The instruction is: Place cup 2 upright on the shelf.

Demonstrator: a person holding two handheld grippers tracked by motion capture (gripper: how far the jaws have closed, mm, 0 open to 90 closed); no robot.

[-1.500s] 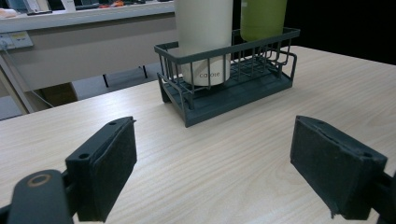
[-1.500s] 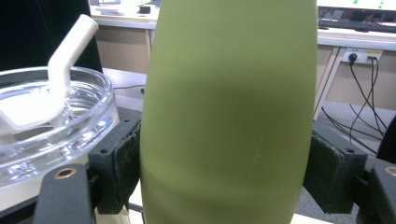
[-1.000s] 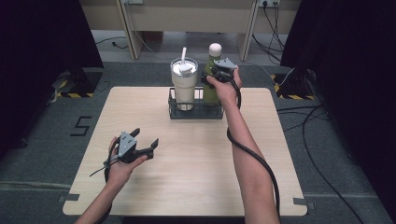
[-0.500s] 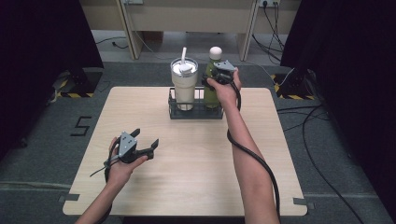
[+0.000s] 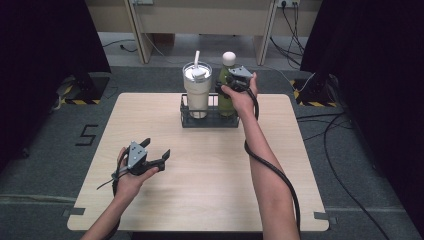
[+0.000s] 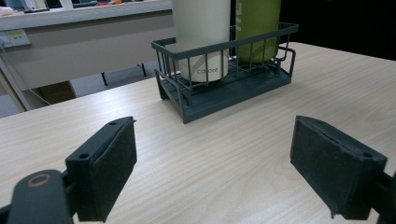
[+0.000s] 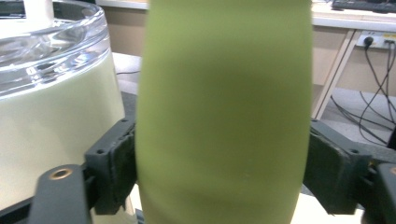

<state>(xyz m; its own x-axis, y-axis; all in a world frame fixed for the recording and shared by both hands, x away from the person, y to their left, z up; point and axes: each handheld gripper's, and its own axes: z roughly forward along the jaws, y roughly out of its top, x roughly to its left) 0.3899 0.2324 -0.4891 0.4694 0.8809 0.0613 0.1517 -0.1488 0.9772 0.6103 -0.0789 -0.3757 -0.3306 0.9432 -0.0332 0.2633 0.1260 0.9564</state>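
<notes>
From above, the right gripper (image 5: 235, 85) clamps the green bottle (image 5: 226, 98) standing in the wire basket (image 5: 209, 121), beside the cup (image 5: 197, 90). The left gripper (image 6: 212, 163), near the basket, gapes empty. Close up, the bottle (image 7: 224, 112) could knock the cup if tilted.

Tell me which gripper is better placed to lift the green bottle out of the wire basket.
The right gripper: its jaws already flank the green bottle in the wire basket. The left gripper sits open, well short of it.
</notes>
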